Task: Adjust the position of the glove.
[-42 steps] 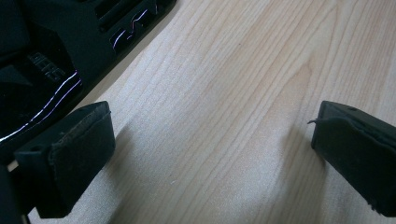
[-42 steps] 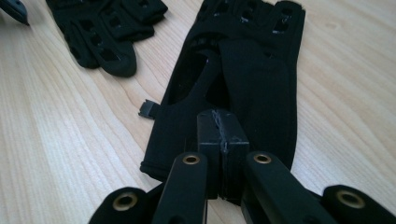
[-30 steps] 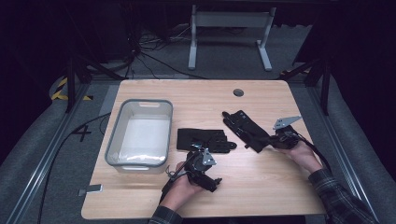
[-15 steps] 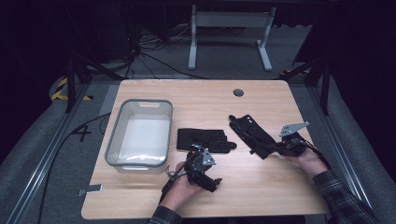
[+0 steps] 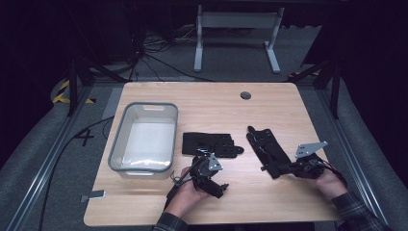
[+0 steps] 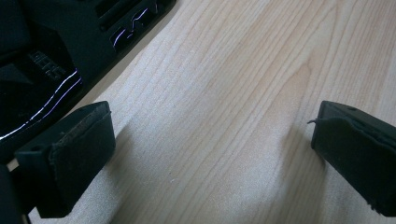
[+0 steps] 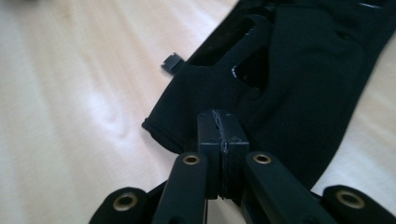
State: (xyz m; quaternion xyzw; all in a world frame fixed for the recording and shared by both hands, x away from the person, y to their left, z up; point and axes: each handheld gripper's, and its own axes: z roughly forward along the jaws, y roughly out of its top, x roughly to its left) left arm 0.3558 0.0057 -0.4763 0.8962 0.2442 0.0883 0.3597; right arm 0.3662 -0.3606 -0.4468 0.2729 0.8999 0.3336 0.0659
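Two flat black gloves lie on the wooden table [image 5: 216,103]. One glove [image 5: 207,143] [image 6: 42,46] rests mid-table. Just in front of it my left gripper [image 5: 206,168] [image 6: 210,135] sits low over bare wood, jaws wide open with nothing between them. The second glove [image 5: 267,147] [image 7: 299,70] lies slanted to the right. My right gripper [image 5: 285,168] [image 7: 223,128] is shut on its near cuff edge, pads pressed together on the fabric.
A clear plastic bin [image 5: 144,107] stands at the left of the table. A round cable hole [image 5: 246,95] is near the far edge. A small grey tab [image 5: 96,195] hangs off the front left corner. A metal stand [image 5: 235,29] is on the floor beyond.
My right gripper has drawn the second glove to the right and towards the near edge. The left gripper and the first glove have stayed put.
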